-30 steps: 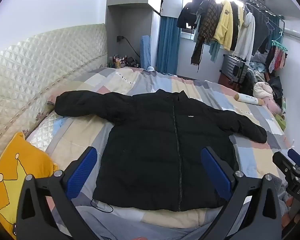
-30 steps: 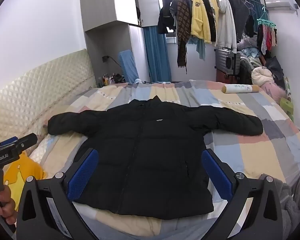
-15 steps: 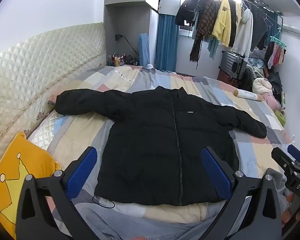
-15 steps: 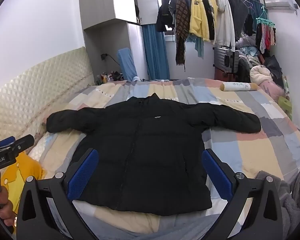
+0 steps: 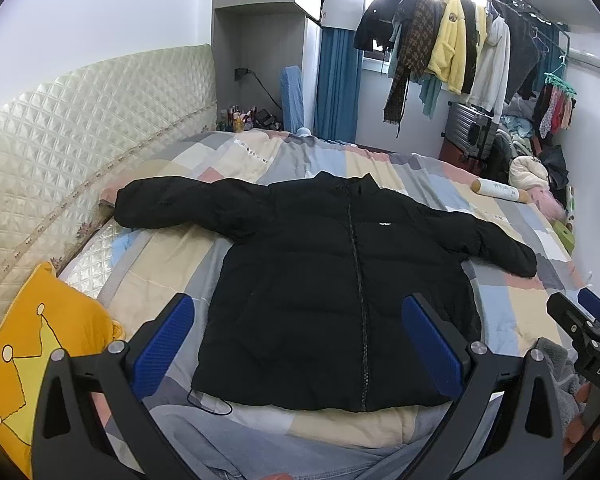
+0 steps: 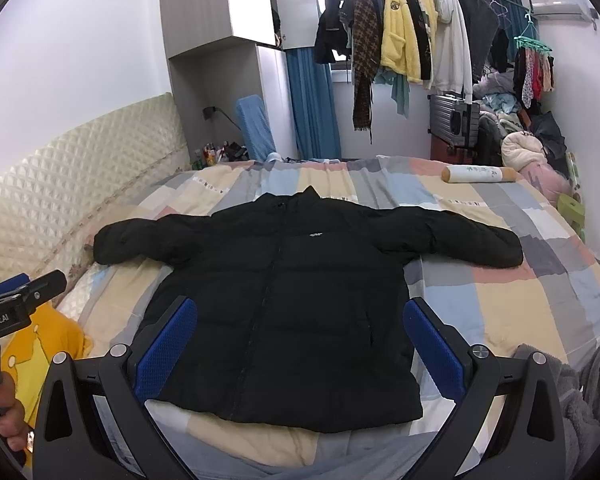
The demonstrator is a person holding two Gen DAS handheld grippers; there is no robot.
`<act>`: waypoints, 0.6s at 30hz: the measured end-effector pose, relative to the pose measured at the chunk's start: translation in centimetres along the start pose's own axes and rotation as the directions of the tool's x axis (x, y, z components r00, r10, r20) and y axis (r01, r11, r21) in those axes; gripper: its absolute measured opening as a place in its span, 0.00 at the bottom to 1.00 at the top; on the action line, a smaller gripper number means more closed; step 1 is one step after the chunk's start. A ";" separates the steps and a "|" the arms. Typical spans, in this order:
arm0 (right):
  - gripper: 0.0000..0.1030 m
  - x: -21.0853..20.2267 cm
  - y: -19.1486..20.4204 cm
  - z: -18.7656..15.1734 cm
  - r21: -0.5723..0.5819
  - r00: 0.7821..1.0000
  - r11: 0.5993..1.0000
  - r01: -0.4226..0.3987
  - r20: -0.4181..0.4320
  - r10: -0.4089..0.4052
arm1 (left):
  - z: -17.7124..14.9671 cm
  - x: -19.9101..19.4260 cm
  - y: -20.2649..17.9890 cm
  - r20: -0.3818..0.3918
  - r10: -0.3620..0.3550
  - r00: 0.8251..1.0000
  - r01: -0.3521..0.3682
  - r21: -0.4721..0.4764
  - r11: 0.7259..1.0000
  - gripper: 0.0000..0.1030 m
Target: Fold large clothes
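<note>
The left claw (image 5: 298,340) stands wide, its blue pads (image 5: 162,346) spread apart with nothing between them, held above the near hem of the black puffer jacket (image 5: 332,292) without touching it. The right claw (image 6: 300,342) is likewise wide and empty, hovering over the jacket's (image 6: 300,312) near hem. Each claw shows at the edge of the other's view: the right one at the far right of the left wrist view, the left one at the left edge of the right wrist view, gripped by a hand (image 6: 8,420). The jacket lies flat and front-up on the bed (image 6: 520,312), zipped, collar pointing to the far side and both sleeves stretched out to left and right. The bed wears a patchwork cover of pastel blocks. A yellow cushion (image 5: 32,352) with a crown print sits at the near left by the quilted headboard (image 5: 72,148). A cylindrical bolster (image 6: 478,174) lies at the far right of the bed, and a rail of hanging clothes (image 6: 404,36) fills the far wall.
</note>
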State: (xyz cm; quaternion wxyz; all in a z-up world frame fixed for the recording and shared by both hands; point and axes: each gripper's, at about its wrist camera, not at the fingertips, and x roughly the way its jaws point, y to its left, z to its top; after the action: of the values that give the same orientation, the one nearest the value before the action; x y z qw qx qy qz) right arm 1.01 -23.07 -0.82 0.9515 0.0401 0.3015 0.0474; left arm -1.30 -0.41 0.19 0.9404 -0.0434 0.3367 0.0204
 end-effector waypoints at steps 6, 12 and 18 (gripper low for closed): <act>1.00 0.2 -0.4 -0.3 0.002 1.000 1.000 0.003 -0.011 -0.003 | 0.3 0.5 -0.1 -0.011 0.012 1.000 -0.012 0.003 1.000 1.00; 1.00 0.3 -1.1 -0.4 0.023 1.000 1.000 0.017 -0.017 -0.017 | 0.3 0.7 -0.3 -0.018 -0.001 1.000 0.001 0.010 1.000 1.00; 1.00 -0.2 -1.0 -0.3 0.025 1.000 1.000 0.015 -0.005 -0.015 | 0.0 0.6 -0.8 -0.014 -0.012 1.000 0.013 0.022 1.000 1.00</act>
State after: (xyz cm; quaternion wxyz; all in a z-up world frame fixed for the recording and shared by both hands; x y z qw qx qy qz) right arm 0.73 -24.07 -1.01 0.9505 0.0495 0.3047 0.0364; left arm -0.78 -1.21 -0.15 0.9386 -0.0355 0.3429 0.0106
